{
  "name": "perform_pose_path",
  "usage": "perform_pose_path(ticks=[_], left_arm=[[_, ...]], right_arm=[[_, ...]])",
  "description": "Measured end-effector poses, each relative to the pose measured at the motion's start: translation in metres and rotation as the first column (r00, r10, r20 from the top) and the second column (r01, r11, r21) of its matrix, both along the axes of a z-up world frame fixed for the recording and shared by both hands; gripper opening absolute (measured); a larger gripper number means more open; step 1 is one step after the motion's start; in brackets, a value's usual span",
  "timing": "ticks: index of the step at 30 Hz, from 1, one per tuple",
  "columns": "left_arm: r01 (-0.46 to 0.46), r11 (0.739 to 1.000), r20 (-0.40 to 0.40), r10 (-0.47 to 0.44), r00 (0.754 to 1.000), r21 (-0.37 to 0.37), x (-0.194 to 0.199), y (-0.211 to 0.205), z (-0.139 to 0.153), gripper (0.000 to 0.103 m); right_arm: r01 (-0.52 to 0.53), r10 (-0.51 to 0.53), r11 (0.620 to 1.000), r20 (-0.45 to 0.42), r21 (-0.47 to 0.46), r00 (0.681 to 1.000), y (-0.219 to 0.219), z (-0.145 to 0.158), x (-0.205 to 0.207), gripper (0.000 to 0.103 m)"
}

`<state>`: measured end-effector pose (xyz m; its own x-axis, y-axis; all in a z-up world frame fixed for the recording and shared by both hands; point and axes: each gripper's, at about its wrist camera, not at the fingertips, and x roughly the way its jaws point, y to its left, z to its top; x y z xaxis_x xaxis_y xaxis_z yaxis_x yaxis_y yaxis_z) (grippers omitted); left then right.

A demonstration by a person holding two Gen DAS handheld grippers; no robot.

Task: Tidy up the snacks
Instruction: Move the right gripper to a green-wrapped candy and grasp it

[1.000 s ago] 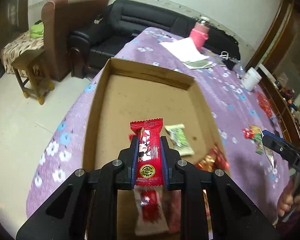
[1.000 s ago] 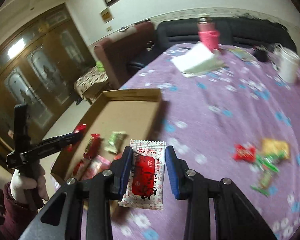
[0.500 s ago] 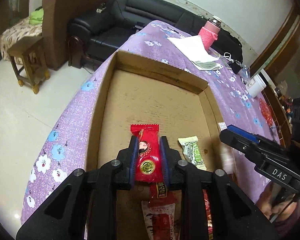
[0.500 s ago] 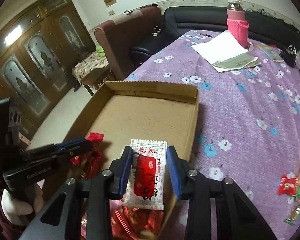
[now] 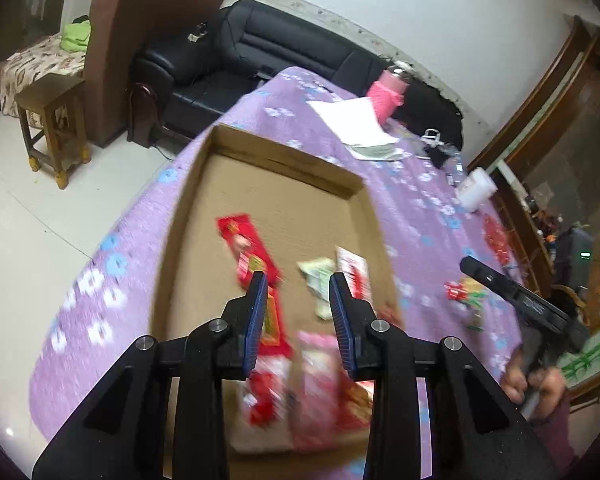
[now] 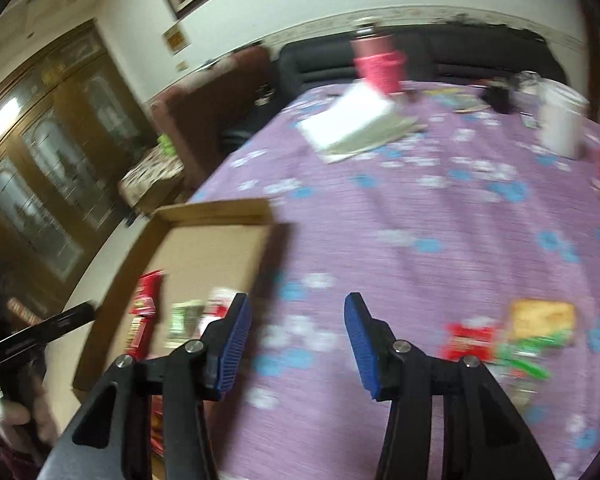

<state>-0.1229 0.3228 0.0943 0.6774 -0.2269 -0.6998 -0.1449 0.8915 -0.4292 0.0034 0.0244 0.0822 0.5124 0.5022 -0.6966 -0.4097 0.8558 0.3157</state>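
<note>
Both views are smearing with motion blur, so I am reading no print on any wrapper.

- Left gripper (image 5: pixel 298 294): I am opening its fingers, nothing between them, over the cardboard tray (image 5: pixel 172 248).
- Right gripper (image 6: pixel 296 344): fingers spreading wider, empty, over the purple flowered tabletop (image 6: pixel 440 216) just right of the tray.
- Tray contents: red packet (image 5: pixel 246 248), green packet (image 5: pixel 320 280), white-and-red packet (image 5: pixel 354 272); the nearest pile is blurring into red and pink shapes, partly hidden behind my fingers.
- Loose snacks (image 6: pixel 512 336) are lying on the cloth right of the tray, kinds unclear.
- Pink bottle (image 5: pixel 386 94): label unreadable.
</note>
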Motion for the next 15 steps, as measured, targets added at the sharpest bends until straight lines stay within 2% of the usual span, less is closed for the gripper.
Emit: perform_pose_path(ticks=[1,4,10,15], left_arm=[[0.013,1.0,0.009,-0.013,1.0,-0.014,-0.005,-0.005,0.004,0.033],[0.076,0.996,0.062,-0.072,0.995,-0.049,-0.023,-0.033,0.015,0.054],[0.196,0.975,0.092,-0.187,0.978,-0.101,-0.033,-0.091,0.015,0.056],[0.207,0.972,0.051,-0.203,0.978,-0.11,-0.031,-0.108,0.003,0.056]], right_arm=[[0.029,-0.029,1.0,0.0,-0.003,1.0,-0.015,0.0,0.003,0.052],[0.127,-0.127,0.992,-0.011,-0.013,0.992,-0.064,-0.004,0.008,0.052],[0.264,-0.263,0.965,-0.054,0.002,0.963,-0.136,-0.019,0.013,0.052],[0.319,-0.319,0.948,-0.027,-0.019,0.947,-0.159,-0.028,0.018,0.052]])
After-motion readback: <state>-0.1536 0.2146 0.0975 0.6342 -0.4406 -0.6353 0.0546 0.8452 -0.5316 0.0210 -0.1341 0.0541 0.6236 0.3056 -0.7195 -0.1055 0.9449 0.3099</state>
